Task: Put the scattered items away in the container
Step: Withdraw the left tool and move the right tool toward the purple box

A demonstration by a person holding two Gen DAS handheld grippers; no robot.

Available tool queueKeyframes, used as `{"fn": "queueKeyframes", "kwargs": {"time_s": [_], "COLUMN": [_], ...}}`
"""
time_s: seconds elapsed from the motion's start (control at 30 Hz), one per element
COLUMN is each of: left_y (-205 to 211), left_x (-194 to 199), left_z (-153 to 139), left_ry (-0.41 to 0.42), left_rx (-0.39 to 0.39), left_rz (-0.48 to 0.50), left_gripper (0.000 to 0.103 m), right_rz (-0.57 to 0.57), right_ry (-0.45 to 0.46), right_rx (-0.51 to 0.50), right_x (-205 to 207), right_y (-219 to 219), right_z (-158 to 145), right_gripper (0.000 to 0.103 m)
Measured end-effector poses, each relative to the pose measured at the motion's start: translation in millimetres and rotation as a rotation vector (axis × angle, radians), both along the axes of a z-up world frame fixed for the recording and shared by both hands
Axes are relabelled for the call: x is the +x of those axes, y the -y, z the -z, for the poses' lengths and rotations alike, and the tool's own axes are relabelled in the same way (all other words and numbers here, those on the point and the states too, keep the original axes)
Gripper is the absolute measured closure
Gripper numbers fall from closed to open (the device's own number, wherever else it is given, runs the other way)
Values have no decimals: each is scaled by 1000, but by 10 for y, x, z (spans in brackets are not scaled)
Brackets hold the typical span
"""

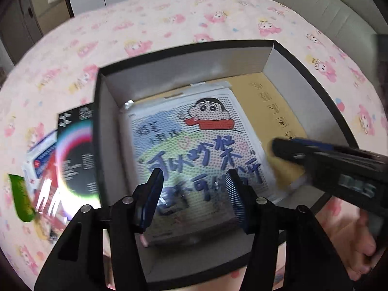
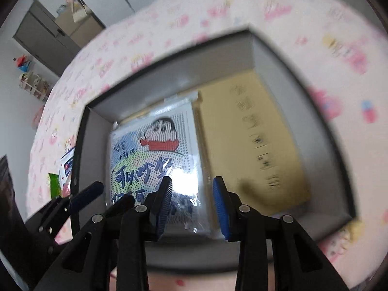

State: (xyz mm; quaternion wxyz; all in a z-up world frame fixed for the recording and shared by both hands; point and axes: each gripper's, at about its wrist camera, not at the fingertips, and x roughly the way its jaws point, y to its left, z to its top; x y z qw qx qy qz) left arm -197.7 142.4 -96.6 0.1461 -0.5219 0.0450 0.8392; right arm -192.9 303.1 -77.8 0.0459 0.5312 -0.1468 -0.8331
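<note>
A black-rimmed cardboard box [image 1: 312, 77] with grey inner walls and a yellow floor sits on the pink bedsheet. Inside it lies a flat white packet [image 1: 194, 140] printed with a cartoon boy and blue writing, also in the right wrist view [image 2: 157, 160]. My left gripper [image 1: 194, 181] is open and empty, above the packet's near end. My right gripper [image 2: 192, 191] is open and empty over the packet's right edge; it shows from the side in the left wrist view [image 1: 281, 145]. The box [image 2: 291, 77] fills the right wrist view.
Left of the box on the sheet lie a black booklet with a rainbow ring [image 1: 75, 150], a white and blue packet [image 1: 41, 155], red items and a green packet [image 1: 20, 198]. The green packet [image 2: 54, 185] shows beside the box. Cabinets and a wall stand beyond the bed.
</note>
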Motion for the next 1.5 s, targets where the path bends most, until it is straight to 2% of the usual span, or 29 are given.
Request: {"fn": "queueKeyframes", "kwargs": {"time_s": [0.1,0.3,0.5,0.6,0.8,1.13,1.33,1.5], "left_y": [143,453,709,801,1126,1871,2266,2529], "left_x": [147,496,877,1051,1295,1422,1182,753], "left_z": [-142,-338,-512,-576,-658,-654,-527,-229], "left_ry": [-27,-97,-132,-143,-149,-144,-67,79], "left_rx": [94,161,193,214,198,242,280,271], "left_rz": [-22,-53,-55,-53,-88,-254,-370,-491], "left_gripper": [48,48,48,49,48,48,47,47], "right_rz": [37,20,-47,-78,-134,-293,-363,-419], "right_ry": [-94,-186,-268,-276,-295,-304,-283,-194], "right_rx": [61,121,103,64,44,5,-6,0], "right_x": [336,661,1034,1174,1345,1291,826,439], "right_y": [-20,205,621,817,1169,1896,2233,2520], "right_z": [-144,-241,-354,-376,-439,-435,-480,-298], "right_gripper": [71,71,71,71,71,71,71,72]}}
